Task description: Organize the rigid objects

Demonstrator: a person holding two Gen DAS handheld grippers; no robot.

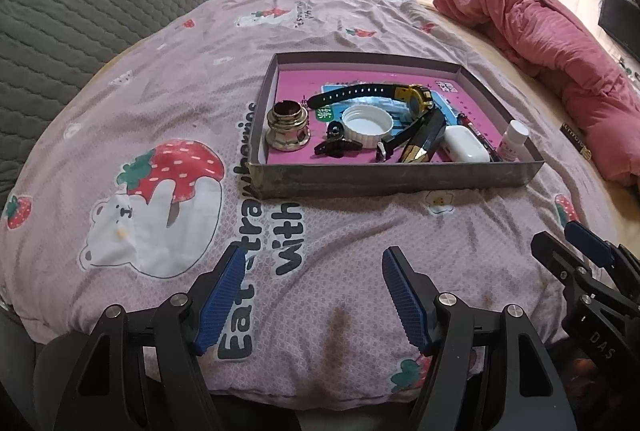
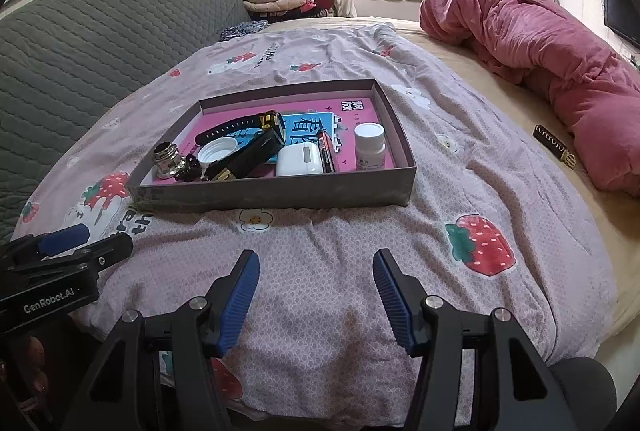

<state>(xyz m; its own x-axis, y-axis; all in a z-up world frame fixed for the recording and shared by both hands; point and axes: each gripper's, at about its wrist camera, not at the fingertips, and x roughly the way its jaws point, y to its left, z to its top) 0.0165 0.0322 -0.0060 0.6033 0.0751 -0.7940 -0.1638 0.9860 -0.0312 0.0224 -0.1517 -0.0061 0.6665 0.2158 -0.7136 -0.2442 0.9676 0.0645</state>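
A shallow grey box (image 1: 392,177) (image 2: 280,195) with a pink lining lies on the strawberry-print quilt (image 1: 160,111). Inside it are a brass cap (image 1: 287,129) (image 2: 168,161), a black hair clip (image 1: 336,145), a white lid (image 1: 367,125) (image 2: 218,151), a black and yellow watch (image 1: 416,99), a white earbud case (image 1: 466,145) (image 2: 300,161), a pen (image 2: 326,151) and a white bottle (image 1: 512,142) (image 2: 370,147). My left gripper (image 1: 314,299) is open above bare quilt, short of the box. My right gripper (image 2: 316,297) is open too, with nothing between its fingers.
A small dark flat object with a gold end (image 2: 554,147) (image 1: 576,145) lies on the beige sheet right of the quilt. A rolled pink blanket (image 2: 560,71) runs along the right. A grey quilted cushion (image 2: 100,51) rises at the left, and folded clothes (image 2: 280,1) sit at the back.
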